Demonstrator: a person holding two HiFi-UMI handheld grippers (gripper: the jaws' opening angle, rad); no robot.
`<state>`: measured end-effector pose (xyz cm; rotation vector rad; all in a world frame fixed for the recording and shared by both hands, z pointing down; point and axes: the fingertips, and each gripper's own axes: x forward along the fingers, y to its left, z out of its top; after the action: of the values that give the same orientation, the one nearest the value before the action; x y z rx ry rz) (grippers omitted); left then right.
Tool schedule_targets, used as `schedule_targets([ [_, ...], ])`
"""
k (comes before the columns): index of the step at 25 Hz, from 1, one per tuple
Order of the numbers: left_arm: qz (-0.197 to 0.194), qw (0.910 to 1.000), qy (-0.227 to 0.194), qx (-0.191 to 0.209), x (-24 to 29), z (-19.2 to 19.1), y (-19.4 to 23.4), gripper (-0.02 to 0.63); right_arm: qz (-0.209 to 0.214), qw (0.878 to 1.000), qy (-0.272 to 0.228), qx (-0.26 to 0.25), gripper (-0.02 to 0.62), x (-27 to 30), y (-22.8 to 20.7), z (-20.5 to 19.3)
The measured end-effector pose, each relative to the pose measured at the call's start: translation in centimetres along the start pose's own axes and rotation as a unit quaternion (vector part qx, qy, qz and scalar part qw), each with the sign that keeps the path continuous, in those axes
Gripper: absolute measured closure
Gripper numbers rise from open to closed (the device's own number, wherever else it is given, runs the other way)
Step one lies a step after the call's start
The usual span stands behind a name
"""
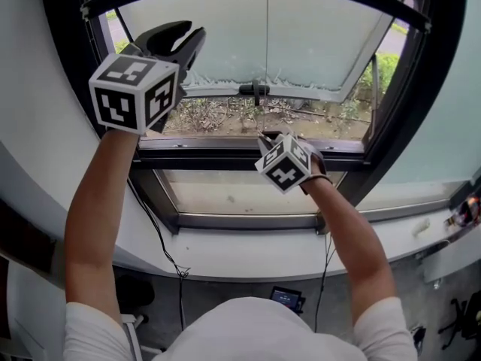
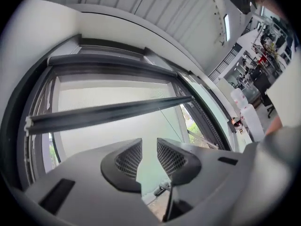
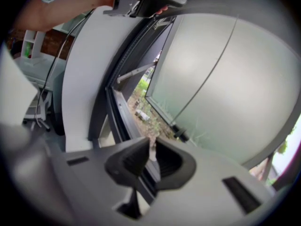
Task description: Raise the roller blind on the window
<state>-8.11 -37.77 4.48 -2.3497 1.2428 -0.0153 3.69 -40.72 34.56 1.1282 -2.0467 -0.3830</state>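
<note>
The dark-framed window [image 1: 391, 119] filled most of the head view, with its frosted sash [image 1: 316, 43] swung outward at the bottom so that shrubs and bare ground [image 1: 225, 115] showed beneath it. The roller blind sat high in the opening: its dark bottom bar [image 2: 108, 113] crossed the upper part of the window, above the sash, running the full width of the frame. Below the window ran a pale curved sill [image 1: 248, 250], with a thin black cable [image 1: 161, 239] trailing down the wall under it. Both bare forearms reached up from the bottom of the head view. The left gripper [image 2: 149, 147] was raised near the window's upper left corner, its marker cube [image 1: 135, 92] facing the camera; its jaws stood apart with only the pale pane visible through the gap, touching nothing. The right gripper [image 3: 151, 149] sat lower, at the middle of the frame's lower rail, its smaller-looking cube [image 1: 284, 164] turned toward the person. A thin pull cord [image 1: 267, 43] hung from the middle of the bar, passed the sash's dark handle [image 1: 255, 89] and ended at the right gripper, whose jaws were pinched on the cord's small white end.
</note>
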Motion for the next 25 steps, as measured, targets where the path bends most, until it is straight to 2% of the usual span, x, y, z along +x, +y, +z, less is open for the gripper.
schedule_targets([
  [7, 0.004, 0.9961, -0.001, -0.088, -3.3, -5.6, -2.3, 0.500, -0.013, 1.000, -0.013, 0.006, 0.544, -1.2, -0.9, 0.5],
  [15, 0.004, 0.9887, 0.034, -0.146, -6.7, -13.0, -6.7, 0.500, -0.032, 0.999, -0.034, 0.020, 0.543, -2.7, -2.1, 1.0],
  [25, 0.010, 0.9776, 0.053, -0.203, -10.8, -17.6, -9.8, 0.500, -0.056, 0.995, -0.071, 0.044, 0.543, -5.2, -3.6, 2.4],
])
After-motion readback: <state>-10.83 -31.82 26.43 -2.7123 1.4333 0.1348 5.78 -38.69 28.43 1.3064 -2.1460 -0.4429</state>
